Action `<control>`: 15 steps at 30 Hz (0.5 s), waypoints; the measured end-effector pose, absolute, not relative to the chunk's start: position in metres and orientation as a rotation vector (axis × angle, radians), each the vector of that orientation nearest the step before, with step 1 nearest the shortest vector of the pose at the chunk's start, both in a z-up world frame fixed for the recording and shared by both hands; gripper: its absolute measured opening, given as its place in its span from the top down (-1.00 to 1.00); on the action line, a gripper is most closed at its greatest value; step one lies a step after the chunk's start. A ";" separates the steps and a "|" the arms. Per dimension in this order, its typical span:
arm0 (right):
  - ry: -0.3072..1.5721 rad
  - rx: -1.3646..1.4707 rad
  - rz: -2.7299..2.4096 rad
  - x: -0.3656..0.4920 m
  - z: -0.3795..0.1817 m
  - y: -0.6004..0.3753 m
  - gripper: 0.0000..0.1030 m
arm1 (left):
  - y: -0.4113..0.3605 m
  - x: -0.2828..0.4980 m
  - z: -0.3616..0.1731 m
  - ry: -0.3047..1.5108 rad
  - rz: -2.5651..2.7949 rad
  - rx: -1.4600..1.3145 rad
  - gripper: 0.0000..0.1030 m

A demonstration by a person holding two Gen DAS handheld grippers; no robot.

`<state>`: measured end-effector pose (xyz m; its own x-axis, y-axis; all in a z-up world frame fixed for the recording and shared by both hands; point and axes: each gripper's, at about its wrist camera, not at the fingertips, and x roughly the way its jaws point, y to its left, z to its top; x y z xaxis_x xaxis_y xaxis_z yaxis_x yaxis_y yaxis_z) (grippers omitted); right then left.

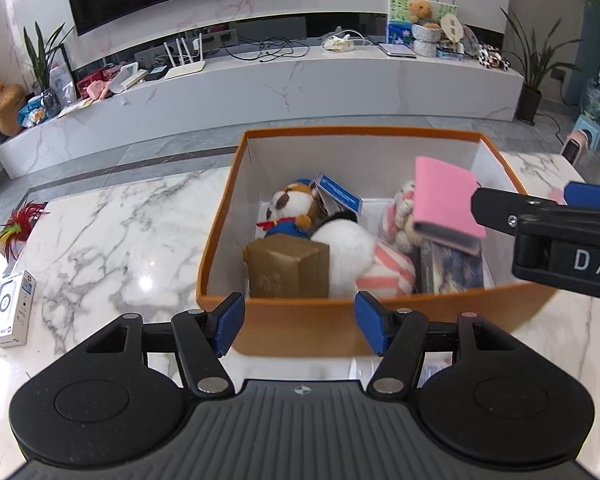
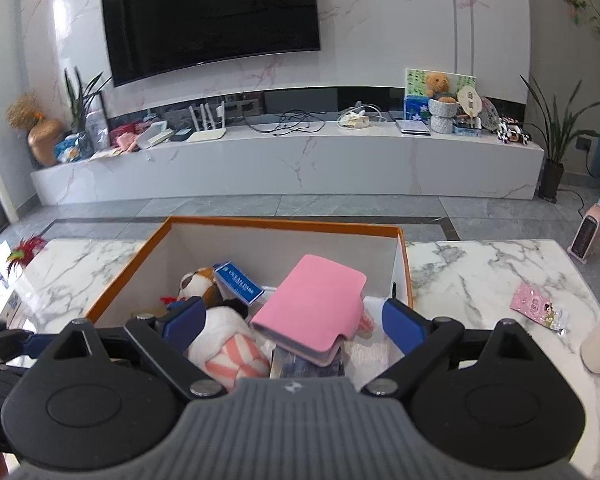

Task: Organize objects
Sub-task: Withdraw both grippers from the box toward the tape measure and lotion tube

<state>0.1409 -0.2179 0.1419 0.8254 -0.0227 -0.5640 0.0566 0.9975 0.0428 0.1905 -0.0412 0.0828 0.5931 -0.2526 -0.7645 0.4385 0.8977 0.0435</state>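
Pink wallet [image 2: 314, 306] in box [image 2: 284, 225], between open, empty right claw [image 2: 294, 322] pads.

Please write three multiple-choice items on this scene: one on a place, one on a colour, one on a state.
1. Where does the pink wallet lie?
A. on the floor
B. in the box, on top of other things
C. on the TV shelf

2. What colour is the box outside?
A. orange
B. green
C. black

3. How does the left gripper stand?
A. shut on a toy
B. shut on the wallet
C. open, holding nothing

Answers: 1 B, it rests on the box's contents; 2 A, rim and walls are orange; 3 C, nothing sits between its pads.
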 end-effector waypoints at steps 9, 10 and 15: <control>0.621 -0.041 0.006 0.114 0.136 -0.212 -0.85 | -0.037 0.159 0.078 0.845 -0.434 0.296 -0.39; 0.623 -0.052 0.010 0.110 0.135 -0.211 -0.85 | -0.036 0.156 0.078 0.847 -0.433 0.301 -0.39; 0.633 -0.069 0.025 0.096 0.132 -0.214 -0.86 | -0.027 0.136 0.066 0.870 -0.435 0.298 -0.39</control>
<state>0.0962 -0.2142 0.1316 0.8061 0.0020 -0.5918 -0.0445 0.9974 -0.0573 0.1361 -0.0268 0.0657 0.5666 -0.2449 -0.7868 0.4827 0.8725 0.0760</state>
